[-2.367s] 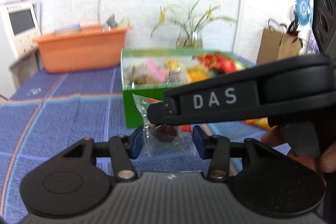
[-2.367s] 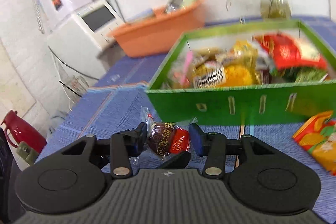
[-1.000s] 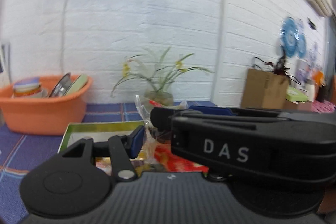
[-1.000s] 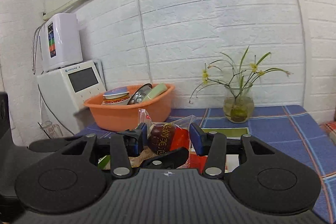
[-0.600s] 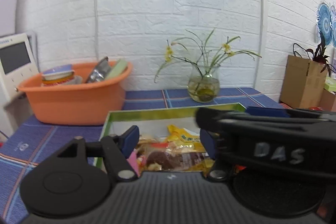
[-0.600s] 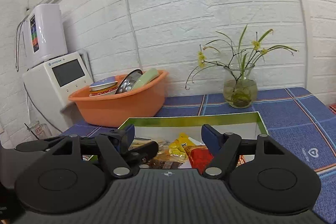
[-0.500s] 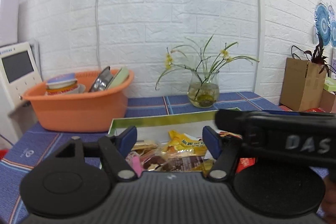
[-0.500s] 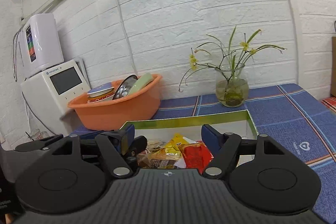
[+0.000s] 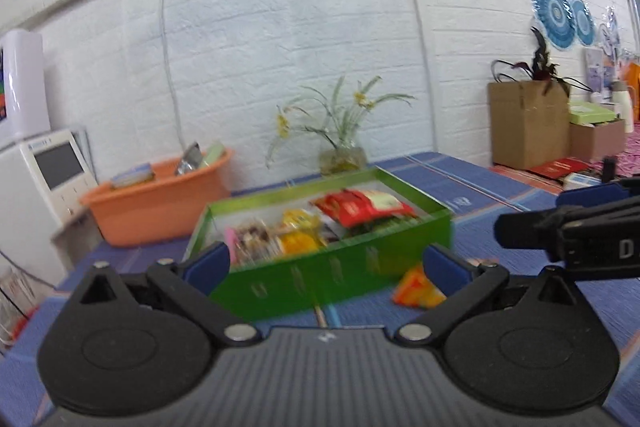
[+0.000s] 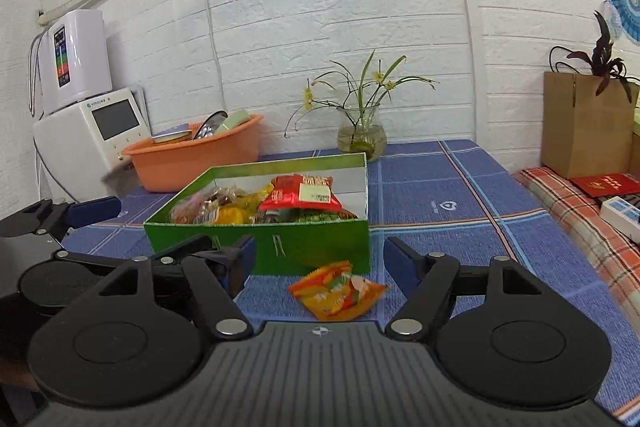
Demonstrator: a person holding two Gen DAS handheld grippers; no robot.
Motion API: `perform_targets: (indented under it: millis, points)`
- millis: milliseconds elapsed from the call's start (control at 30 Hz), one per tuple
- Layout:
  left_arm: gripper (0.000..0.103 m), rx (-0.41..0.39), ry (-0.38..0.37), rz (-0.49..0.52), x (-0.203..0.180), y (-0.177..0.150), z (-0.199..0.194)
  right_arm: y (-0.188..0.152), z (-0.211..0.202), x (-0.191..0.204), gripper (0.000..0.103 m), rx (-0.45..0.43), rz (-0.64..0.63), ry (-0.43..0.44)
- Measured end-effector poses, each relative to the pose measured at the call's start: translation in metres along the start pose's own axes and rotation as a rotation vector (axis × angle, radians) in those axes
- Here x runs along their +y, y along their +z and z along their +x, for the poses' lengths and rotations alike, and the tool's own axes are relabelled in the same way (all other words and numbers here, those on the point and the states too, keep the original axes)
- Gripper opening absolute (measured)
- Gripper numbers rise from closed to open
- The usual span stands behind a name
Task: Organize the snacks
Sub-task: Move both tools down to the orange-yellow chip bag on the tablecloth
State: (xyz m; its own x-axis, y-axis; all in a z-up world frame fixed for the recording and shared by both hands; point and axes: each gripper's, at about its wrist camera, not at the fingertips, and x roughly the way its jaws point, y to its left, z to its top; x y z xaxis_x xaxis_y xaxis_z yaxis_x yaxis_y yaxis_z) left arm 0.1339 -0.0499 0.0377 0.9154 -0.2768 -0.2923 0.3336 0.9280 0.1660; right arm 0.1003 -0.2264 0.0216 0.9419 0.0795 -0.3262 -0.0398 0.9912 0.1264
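Both claws stand wide and empty over the blue checked table, the left claw having just been opening with nothing between its jaws, the right claw likewise spread.

The green box sits near the table's middle, already heaped with packets, a red bag riding on top. One orange packet lies loose on the cloth just beside the box's front wall, framed by the right claw's jaws.

The likely snag: a slack, crinkly wrapper lying flat may slide or fold away from closing pads, and a low sweep could shove it against the box or catch the cloth. With the left claw close alongside, the two could knock together if both go for it, and the full box may spill over its rim.
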Motion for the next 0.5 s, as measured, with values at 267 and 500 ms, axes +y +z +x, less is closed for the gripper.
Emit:
perform_targets:
  millis: [267,500]
  points:
    - [0.103,0.16,-0.033,-0.032,-0.039,-0.017,0.003,-0.015,-0.015,-0.012,0.103,0.055,-0.001,-0.07]
    - [0.103,0.184,-0.067,0.001,-0.071,-0.024,0.002,-0.029,-0.029,-0.041,0.103,0.08,0.074,-0.118]
